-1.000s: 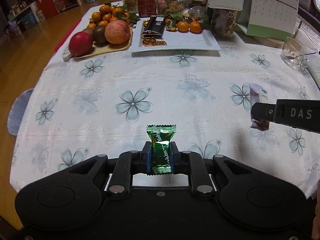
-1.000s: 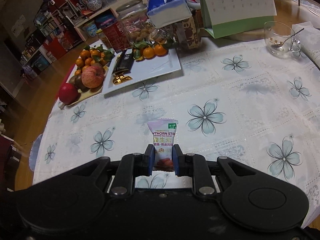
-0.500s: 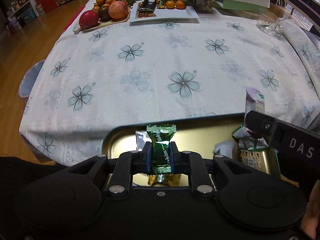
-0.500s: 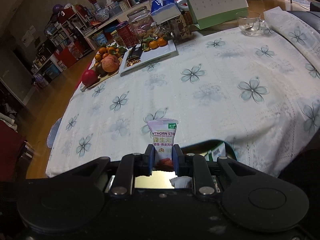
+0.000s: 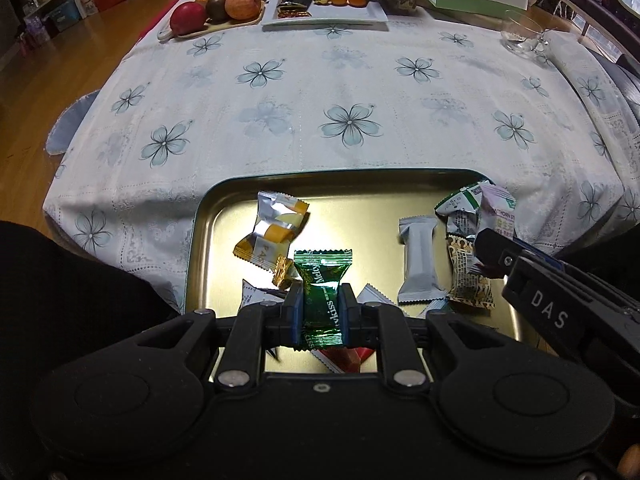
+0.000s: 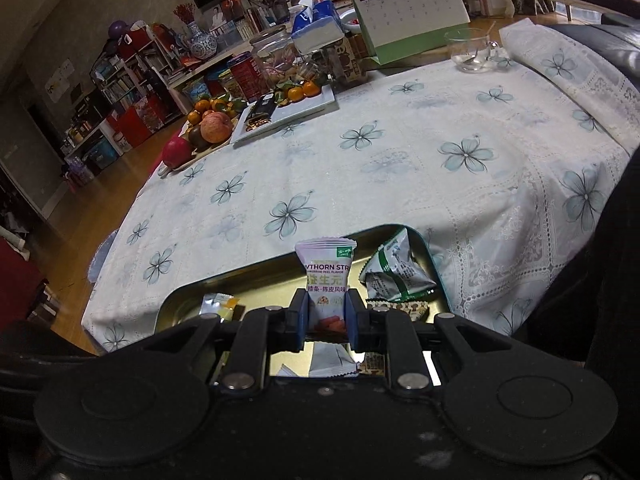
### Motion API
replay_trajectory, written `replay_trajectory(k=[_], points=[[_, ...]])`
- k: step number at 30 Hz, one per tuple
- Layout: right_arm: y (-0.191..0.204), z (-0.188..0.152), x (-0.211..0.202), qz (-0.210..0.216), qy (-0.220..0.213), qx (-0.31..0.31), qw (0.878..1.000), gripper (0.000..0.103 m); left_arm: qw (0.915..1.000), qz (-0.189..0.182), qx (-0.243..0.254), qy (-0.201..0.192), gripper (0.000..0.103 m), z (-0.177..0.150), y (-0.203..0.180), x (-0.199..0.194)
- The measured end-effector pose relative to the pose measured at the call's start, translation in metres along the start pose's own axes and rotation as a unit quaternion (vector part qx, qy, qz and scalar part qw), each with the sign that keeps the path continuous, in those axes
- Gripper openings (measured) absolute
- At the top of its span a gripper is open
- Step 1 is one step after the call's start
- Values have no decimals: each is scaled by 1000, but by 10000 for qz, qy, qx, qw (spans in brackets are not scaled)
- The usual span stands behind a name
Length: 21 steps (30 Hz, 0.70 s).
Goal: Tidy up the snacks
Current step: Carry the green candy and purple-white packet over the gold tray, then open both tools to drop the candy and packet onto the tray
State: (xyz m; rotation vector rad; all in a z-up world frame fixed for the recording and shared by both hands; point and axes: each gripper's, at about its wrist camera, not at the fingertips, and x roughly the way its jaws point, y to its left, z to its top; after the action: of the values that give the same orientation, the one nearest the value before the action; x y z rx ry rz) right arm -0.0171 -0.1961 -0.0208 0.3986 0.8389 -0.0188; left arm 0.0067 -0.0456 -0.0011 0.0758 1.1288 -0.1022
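Note:
My left gripper (image 5: pixel 320 312) is shut on a green candy packet (image 5: pixel 323 296), held upright over the gold metal tin (image 5: pixel 360 188) that sits below the table's near edge. My right gripper (image 6: pixel 325 312) is shut on a white hawthorn strip packet (image 6: pixel 326 276) above the tin's (image 6: pixel 180 300) right half; in the left wrist view it enters from the right (image 5: pixel 486 246). Several wrapped snacks lie in the tin: a silver and yellow one (image 5: pixel 276 224), a grey bar (image 5: pixel 418 264), a green and white packet (image 6: pixel 394 276).
A flowered white tablecloth (image 5: pixel 348 92) covers the table. At its far end stand a fruit board (image 5: pixel 216 8), a white plate with chocolate and mandarins (image 5: pixel 324 10), jars, a tissue box (image 6: pixel 318 26), a desk calendar (image 6: pixel 408 8) and a glass cup (image 6: pixel 470 50). Dark clothing (image 5: pixel 60 292) flanks the tin.
Both grippers pulled back from the table's middle to over the tin at the near edge, each still holding its packet. The tin and its snacks came into view.

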Motion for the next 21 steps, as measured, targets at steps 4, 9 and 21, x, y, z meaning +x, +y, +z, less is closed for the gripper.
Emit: replay_trajectory(k=[4, 9, 21], points=[[-3, -3, 1, 47, 36, 65, 10000, 22, 9996, -86, -284, -1, 24, -4, 11, 3], [-2, -5, 1, 158, 41, 69, 9998, 22, 9986, -161, -506, -73, 24, 5, 18, 6], [6, -10, 3, 159, 100, -136, 9997, 22, 9993, -231, -284, -123, 27, 42, 1, 19]])
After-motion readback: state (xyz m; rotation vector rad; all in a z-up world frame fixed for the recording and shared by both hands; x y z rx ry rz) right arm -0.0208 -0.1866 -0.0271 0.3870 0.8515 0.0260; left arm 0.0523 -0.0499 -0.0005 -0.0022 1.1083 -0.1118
